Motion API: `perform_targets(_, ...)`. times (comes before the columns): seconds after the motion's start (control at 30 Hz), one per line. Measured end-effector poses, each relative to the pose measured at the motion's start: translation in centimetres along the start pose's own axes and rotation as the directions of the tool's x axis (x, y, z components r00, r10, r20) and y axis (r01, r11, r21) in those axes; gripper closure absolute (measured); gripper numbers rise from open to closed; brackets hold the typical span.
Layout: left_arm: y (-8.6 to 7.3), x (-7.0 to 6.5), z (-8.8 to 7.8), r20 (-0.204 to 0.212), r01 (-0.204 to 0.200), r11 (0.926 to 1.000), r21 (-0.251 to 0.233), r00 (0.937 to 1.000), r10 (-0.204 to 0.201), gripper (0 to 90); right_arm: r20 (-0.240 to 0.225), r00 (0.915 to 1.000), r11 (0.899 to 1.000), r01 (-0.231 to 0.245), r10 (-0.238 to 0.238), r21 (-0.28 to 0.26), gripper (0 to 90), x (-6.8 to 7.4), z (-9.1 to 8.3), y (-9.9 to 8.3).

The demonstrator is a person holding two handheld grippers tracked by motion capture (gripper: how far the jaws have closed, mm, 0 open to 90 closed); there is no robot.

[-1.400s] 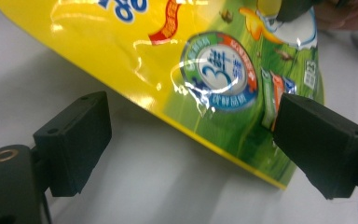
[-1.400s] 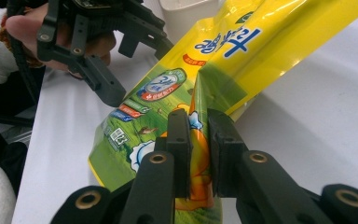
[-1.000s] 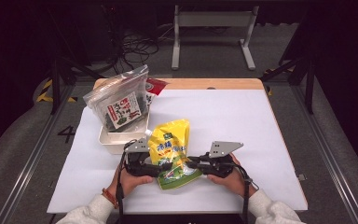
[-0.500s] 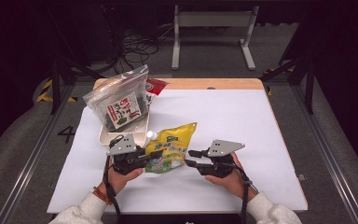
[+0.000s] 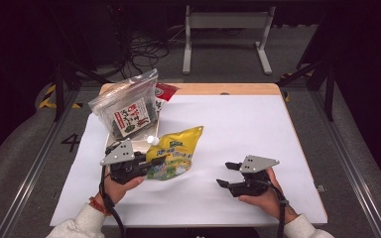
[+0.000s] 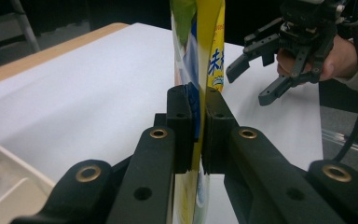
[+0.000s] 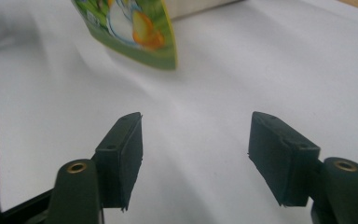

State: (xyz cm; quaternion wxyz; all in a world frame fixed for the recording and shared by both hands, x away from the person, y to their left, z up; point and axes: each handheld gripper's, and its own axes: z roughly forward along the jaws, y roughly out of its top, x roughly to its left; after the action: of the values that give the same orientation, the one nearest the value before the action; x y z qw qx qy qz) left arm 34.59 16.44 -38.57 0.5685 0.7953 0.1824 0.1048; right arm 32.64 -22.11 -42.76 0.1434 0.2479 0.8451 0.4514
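A yellow and green snack pouch (image 5: 176,151) hangs just above the white table cover, tilted up to the right. My left gripper (image 5: 151,163) is shut on its left edge. In the left gripper view the jaws (image 6: 198,116) have just closed and pinch the pouch (image 6: 209,42) edge-on. My right gripper (image 5: 223,173) is off to the right, apart from the pouch. Its jaws (image 7: 196,140) have just been opening, with nothing between them. The pouch's lower corner (image 7: 135,28) shows beyond them.
A white tray (image 5: 140,145) sits behind the left hand and holds a clear seaweed bag (image 5: 129,106). A red packet (image 5: 164,91) lies behind that. The white sheet (image 5: 248,129) stretches bare to the right, with the wooden table edge (image 5: 228,89) at the back.
The right gripper has let go of the pouch, opened and drawn away to the right. The left gripper has shut on the pouch and lifted it left, toward the tray.
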Motion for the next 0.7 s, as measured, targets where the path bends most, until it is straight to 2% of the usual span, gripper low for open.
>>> perform_targets(0.23, 0.6, 0.8, -1.6, -0.024, -0.021, 0.9996, -0.021, 0.9995, 0.021, 84.0, 0.015, 0.9998, 0.999, -0.017, 0.016, 0.031, 30.0, -0.4, -0.1, -1.0)
perform_targets(0.33, 0.9, 1.3, -2.6, -0.048, -0.047, 0.9987, -0.023, 0.9978, 0.046, 84.1, 0.023, 0.9997, 0.999, -0.012, 0.011, 0.034, 28.9, -0.3, -0.2, -1.0)
perform_targets(0.5, 1.0, 1.9, -3.6, -0.073, -0.040, 0.9981, -0.047, 0.9967, 0.036, 84.1, 0.026, 0.9996, 0.999, -0.003, 0.002, 0.036, 27.2, -0.1, -0.3, -1.1)
perform_targets(0.6, 1.4, 2.3, -4.3, -0.088, -0.065, 0.9965, -0.053, 0.9943, 0.060, 84.0, 0.031, 0.9995, 0.999, -0.008, 0.007, 0.036, 26.1, 0.0, -0.3, -1.2)
perform_targets(0.7, 1.6, 2.6, -4.7, -0.100, -0.068, 0.9961, -0.056, 0.9931, 0.062, 84.1, 0.034, 0.9993, 0.998, -0.019, 0.018, 0.053, 24.9, 0.1, -0.2, -1.8)
